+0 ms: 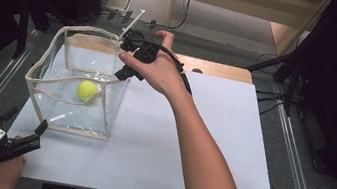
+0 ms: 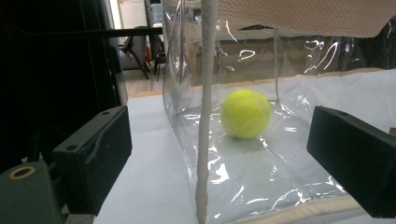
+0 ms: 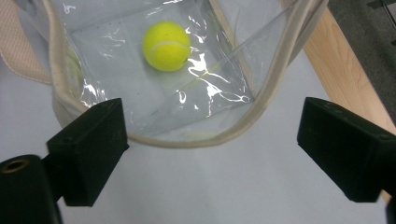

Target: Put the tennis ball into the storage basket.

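A clear plastic bag (image 1: 83, 118) with beige trim stands open-topped on the white board, and a yellow tennis ball (image 1: 87, 90) rests on its floor. My right gripper (image 1: 125, 59) hovers over the bag's far right corner, jaws wide apart and empty. In the right gripper view the ball (image 3: 166, 45) lies below, inside the beige rim (image 3: 187, 140), ahead of the open right gripper (image 3: 210, 149). My left gripper (image 1: 36, 136) stands open at the bag's near left corner. In the left gripper view a beige corner seam (image 2: 205, 140) rises between the jaws of the left gripper (image 2: 219, 154), with the ball (image 2: 245, 113) behind the plastic.
The white board (image 1: 208, 151) covers most of the table, with a wooden strip (image 1: 220, 70) along its far edge. Metal rails (image 1: 297, 169) run down both sides. A thin white stick (image 1: 133, 22) lies beyond the bag. Dark stands and cables crowd the far right.
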The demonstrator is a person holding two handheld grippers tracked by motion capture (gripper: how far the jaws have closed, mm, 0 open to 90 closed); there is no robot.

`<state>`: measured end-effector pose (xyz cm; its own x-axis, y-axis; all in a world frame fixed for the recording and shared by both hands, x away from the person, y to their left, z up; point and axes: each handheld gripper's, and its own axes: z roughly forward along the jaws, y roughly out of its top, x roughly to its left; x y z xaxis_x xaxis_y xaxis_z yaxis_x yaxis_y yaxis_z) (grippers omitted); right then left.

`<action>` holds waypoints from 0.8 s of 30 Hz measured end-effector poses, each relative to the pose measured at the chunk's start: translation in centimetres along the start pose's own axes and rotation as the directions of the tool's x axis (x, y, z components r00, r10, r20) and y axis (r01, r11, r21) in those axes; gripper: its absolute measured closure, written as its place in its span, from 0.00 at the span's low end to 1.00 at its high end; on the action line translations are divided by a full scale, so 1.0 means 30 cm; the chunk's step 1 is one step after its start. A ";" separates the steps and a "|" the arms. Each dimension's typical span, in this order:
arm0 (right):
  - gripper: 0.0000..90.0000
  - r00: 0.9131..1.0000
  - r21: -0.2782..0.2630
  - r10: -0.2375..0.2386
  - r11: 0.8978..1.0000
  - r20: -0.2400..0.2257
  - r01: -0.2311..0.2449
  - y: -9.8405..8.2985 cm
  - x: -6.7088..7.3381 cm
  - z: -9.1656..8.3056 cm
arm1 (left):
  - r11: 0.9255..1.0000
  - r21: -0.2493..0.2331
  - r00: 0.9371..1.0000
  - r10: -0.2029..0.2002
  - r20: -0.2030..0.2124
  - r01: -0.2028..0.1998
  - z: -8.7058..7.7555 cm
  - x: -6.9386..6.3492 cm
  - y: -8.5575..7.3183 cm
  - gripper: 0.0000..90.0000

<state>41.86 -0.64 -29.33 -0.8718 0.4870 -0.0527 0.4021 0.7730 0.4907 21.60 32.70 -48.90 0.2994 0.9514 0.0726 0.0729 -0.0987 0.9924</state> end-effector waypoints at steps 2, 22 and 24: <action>0.07 1.000 -0.001 -0.007 1.000 0.001 0.007 -0.008 -0.004 -0.003 | 1.000 0.003 1.000 0.002 -0.002 -0.002 -0.001 0.000 0.000 0.08; 0.00 0.999 0.020 0.034 0.999 0.006 -0.034 -0.098 -0.008 0.044 | 1.000 0.002 1.000 -0.002 -0.001 0.002 0.000 0.000 0.000 0.08; 0.00 0.999 0.023 0.037 0.999 0.003 -0.037 -0.110 -0.007 0.052 | 1.000 0.001 1.000 -0.003 -0.001 0.003 0.000 0.000 0.000 0.08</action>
<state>41.14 -2.65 -32.28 -0.8552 0.5169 -0.0373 0.4409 0.7634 0.4720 21.60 32.70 -48.90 0.2983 0.9519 0.0699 0.0747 -0.0963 0.9925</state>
